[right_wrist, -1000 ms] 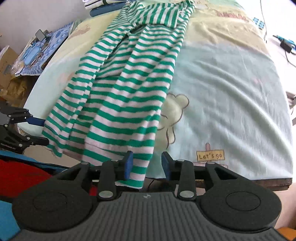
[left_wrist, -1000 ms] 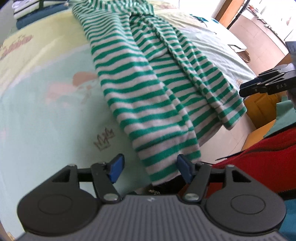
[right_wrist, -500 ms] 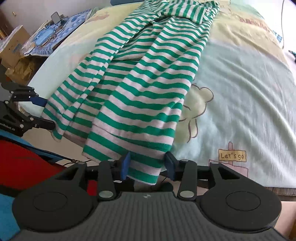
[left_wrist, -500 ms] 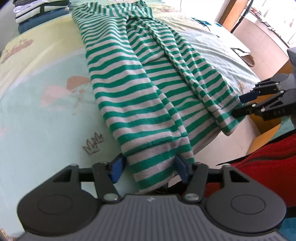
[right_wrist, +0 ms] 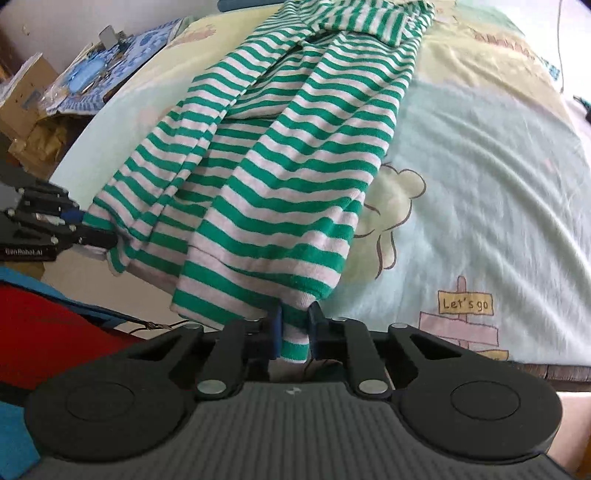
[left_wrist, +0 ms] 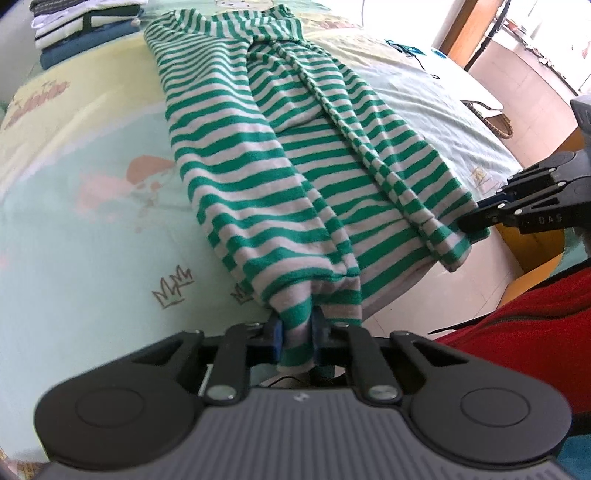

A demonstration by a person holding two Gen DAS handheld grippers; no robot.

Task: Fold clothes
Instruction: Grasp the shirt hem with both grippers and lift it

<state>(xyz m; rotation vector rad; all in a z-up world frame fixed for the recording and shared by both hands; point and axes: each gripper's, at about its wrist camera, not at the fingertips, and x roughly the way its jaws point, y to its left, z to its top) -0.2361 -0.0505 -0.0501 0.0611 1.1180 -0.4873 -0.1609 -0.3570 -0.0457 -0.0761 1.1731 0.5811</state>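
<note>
A green-and-white striped shirt (left_wrist: 295,184) (right_wrist: 280,166) lies folded lengthwise on the bed, its hem hanging over the near edge. My left gripper (left_wrist: 297,332) has its jaws closing on one corner of the hem; the cloth is pinched between the blue pads. At the other hem corner my right gripper (right_wrist: 295,325) is also closing, with striped cloth pressed between its pads. Each gripper shows in the other's view: the right gripper (left_wrist: 476,218) at the right, the left gripper (right_wrist: 92,236) at the left.
The bed sheet (left_wrist: 92,221) is pale with cartoon prints. A stack of folded clothes (left_wrist: 85,29) sits at the far end. A cardboard box (right_wrist: 22,107) and blue-patterned items (right_wrist: 99,77) stand beside the bed. The person's red garment (left_wrist: 535,350) is near.
Both grippers went from open around the hem to shut on it. The hem corners are now bunched between the pads.
</note>
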